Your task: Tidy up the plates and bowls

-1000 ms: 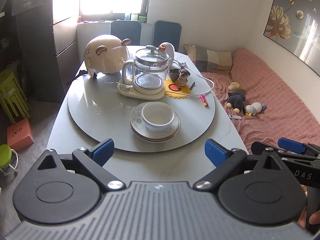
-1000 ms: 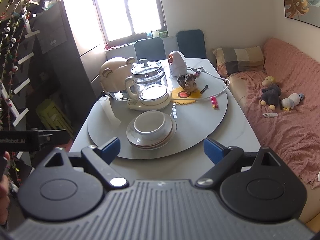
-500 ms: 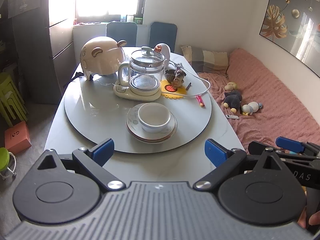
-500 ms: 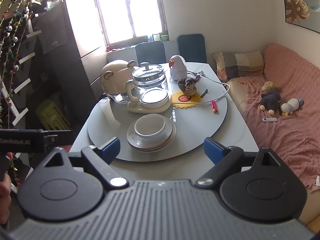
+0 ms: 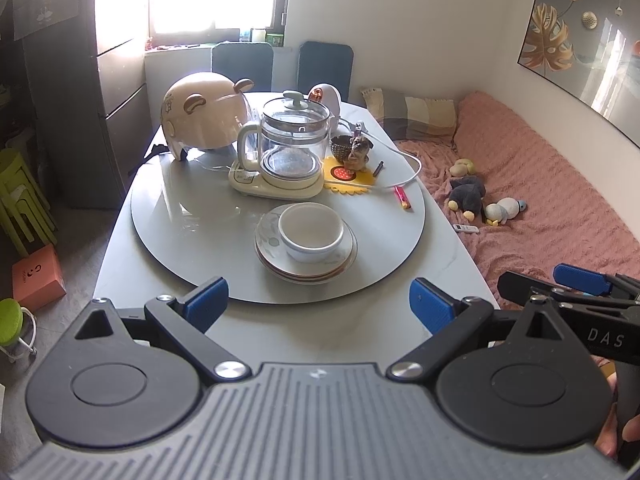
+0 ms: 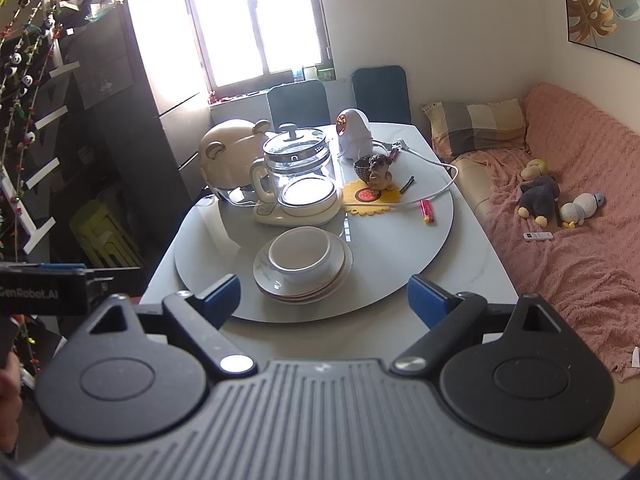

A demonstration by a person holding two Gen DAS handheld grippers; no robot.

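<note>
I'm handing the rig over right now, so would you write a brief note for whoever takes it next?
Left gripper: open, empty, short of the turntable.
Right gripper: open, empty, also back from the dishes.
White bowl sits on the stack of plates, on the turntable in front of the glass kettle.
Done: dishes appear stacked together.
Left: nothing is gripped; confirm whether the stack needs moving.

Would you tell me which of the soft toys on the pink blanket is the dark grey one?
It is the middle soft toy, lying between the yellowish toy behind it and the white, blue-capped toy in front.
</note>
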